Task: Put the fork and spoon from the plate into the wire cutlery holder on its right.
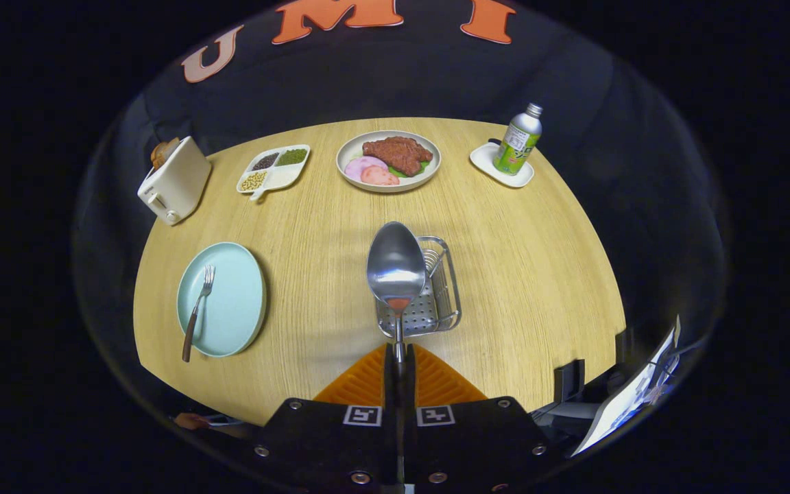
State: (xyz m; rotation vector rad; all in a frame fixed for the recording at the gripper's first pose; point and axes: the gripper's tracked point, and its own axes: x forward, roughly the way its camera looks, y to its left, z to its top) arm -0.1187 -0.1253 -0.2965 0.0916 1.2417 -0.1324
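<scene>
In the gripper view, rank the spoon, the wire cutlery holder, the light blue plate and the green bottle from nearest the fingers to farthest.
1. spoon: its handle is pinched between the fingers of the gripper.
2. wire cutlery holder: just ahead, under the spoon's bowl.
3. light blue plate: off to the left, with the fork on it.
4. green bottle: far right, on a white dish.

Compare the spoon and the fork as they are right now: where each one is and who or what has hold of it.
The spoon is clamped by its handle in the gripper, bowl pointing ahead over the wire cutlery holder; the fork lies free on the light blue plate, off to the holder's left. The spoon is off the plate, while the fork's handle end hangs over the plate's near rim. Both are metal cutlery, and neither is in the holder yet.
</scene>
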